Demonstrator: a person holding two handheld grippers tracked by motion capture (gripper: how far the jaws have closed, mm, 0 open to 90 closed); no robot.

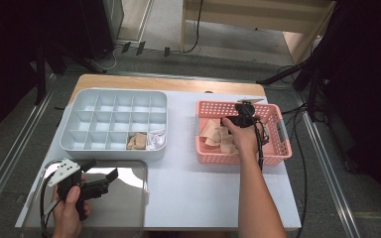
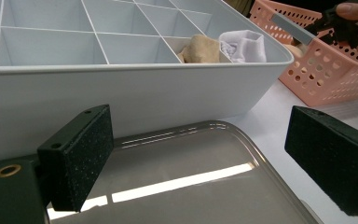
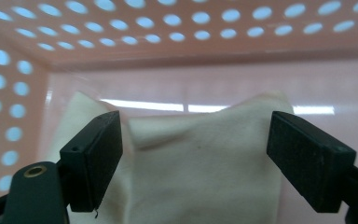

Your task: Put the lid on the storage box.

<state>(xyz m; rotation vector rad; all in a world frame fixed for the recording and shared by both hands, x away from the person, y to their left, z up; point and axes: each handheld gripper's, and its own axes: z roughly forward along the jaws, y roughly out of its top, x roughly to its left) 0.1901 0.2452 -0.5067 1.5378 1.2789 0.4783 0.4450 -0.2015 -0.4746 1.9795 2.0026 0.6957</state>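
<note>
Since the right tongs (image 3: 193, 154) hang wide open over the beige cloth (image 3: 205, 172) in the pink basket (image 1: 278, 148), they might pinch several layers, while the left tongs (image 2: 205, 163) idle open.

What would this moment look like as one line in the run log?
right gripper: open, in pink basket, over beige cloth | left gripper: open, above metal tray | divided organizer: two cloths stored

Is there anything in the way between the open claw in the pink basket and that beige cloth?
Nothing visible. The right gripper is inside the pink basket with its jaws open on either side of the beige cloth. The pads are not pressing on it yet, and only open air lies between them and the cloth.
</note>
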